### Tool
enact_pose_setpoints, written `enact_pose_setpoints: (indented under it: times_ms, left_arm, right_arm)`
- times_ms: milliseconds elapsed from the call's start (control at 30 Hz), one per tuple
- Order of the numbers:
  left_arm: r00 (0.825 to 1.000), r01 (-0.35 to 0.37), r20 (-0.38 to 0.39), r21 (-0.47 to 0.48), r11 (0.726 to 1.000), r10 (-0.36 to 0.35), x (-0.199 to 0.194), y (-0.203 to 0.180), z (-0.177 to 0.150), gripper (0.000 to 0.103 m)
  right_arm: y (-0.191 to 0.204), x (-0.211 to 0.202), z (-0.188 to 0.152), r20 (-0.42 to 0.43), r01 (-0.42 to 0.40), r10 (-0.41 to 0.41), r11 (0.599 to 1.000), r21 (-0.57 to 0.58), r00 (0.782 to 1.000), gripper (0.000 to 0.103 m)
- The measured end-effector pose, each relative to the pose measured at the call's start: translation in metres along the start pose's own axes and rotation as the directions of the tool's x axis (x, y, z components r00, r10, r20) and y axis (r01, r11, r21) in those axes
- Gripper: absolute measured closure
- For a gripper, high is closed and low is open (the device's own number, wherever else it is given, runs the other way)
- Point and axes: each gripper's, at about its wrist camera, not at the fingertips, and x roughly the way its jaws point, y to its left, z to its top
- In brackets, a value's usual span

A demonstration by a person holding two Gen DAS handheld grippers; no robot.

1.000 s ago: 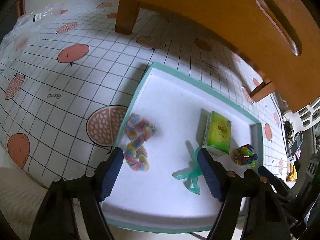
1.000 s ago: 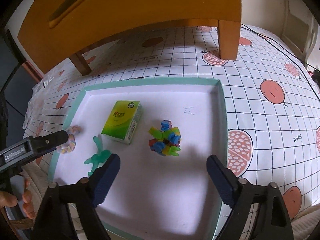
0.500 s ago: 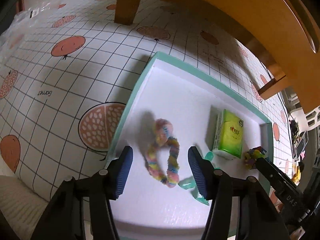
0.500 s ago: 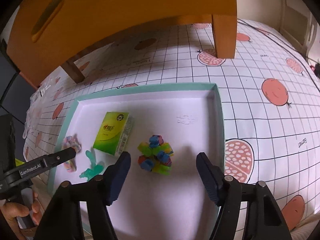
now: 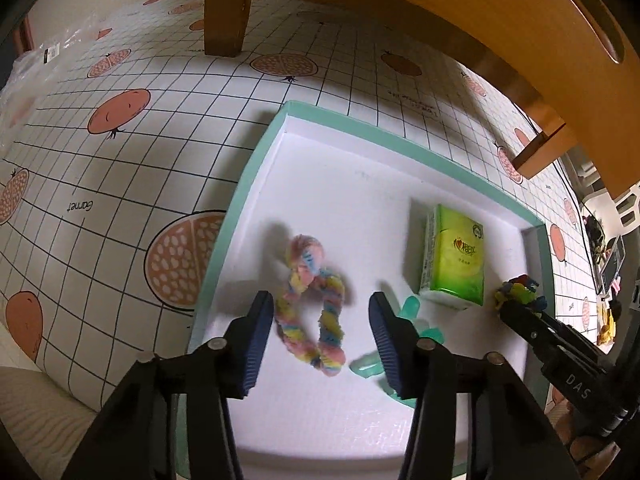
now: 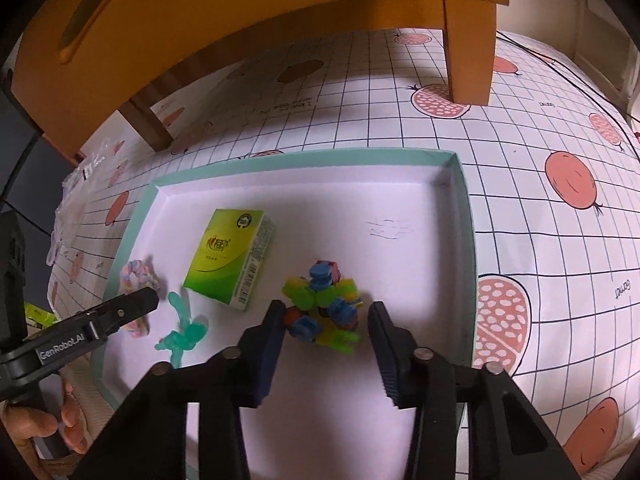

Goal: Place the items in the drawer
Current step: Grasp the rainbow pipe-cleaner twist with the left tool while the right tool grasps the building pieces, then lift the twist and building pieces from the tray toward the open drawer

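Note:
A teal-rimmed white tray [image 5: 256,168] [image 6: 464,216] holds several items. A pastel twisted fuzzy loop [image 5: 314,300] [image 6: 138,280] lies between the fingers of my open left gripper [image 5: 320,324], with gaps on both sides. A multicoloured ball of plastic pieces [image 6: 324,308] [image 5: 520,292] sits between the fingers of my open right gripper [image 6: 326,328]. A green tissue pack [image 5: 454,256] [image 6: 230,256] lies mid-tray. A translucent green figure [image 5: 416,320] [image 6: 182,330] lies beside it. Above hangs an orange wooden drawer front with a slot handle [image 6: 88,4] [image 5: 600,12].
The tray rests on a white grid cloth with pomegranate prints [image 5: 120,112] [image 6: 560,184]. Wooden legs [image 5: 226,8] [image 6: 468,60] stand on the cloth behind the tray. A hand [image 6: 60,420] grips the left tool's handle. Clutter lies at the far right [image 5: 604,260].
Both grippers have moved down and forward toward the tray and narrowed. The left one now straddles the fuzzy loop, the right one the coloured ball.

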Motion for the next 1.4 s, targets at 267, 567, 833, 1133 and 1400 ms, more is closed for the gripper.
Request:
enact_pose_setpoints:
  times_ms: [267,567,833,1133,1400]
  left_arm:
    - [1.000,-0.010,0.005,-0.009,1.000,0.010,-0.001,0.003,-0.001,0.076]
    - [1.000,0.001,0.002,-0.010,1.000,-0.001,0.001,0.003,0.000,0.082]
    - [1.000,0.009,0.013,-0.014,1.000,-0.008,-0.001,0.003,0.002,0.082]
    - [0.999,0.031,0.041,-0.012,0.999,-0.030,-0.010,0.002,0.003,0.082]
    - [0.995,0.061,0.076,-0.004,0.998,-0.061,-0.028,-0.002,0.001,0.082]
  right_arm:
    - [0.001,-0.001,-0.002,-0.003,-0.019,0.019,1.000,-0.015,1.000,0.063]
    - [-0.001,-0.005,-0.005,-0.005,-0.034,0.034,0.999,-0.014,0.999,0.063]
    - [-0.001,-0.009,-0.007,0.004,-0.050,0.050,0.998,-0.028,0.999,0.063]
    - [-0.001,-0.022,-0.010,0.022,-0.065,0.066,0.997,-0.046,0.998,0.064]
    - [0.001,-0.040,-0.014,0.047,-0.076,0.079,0.995,-0.058,0.996,0.064]
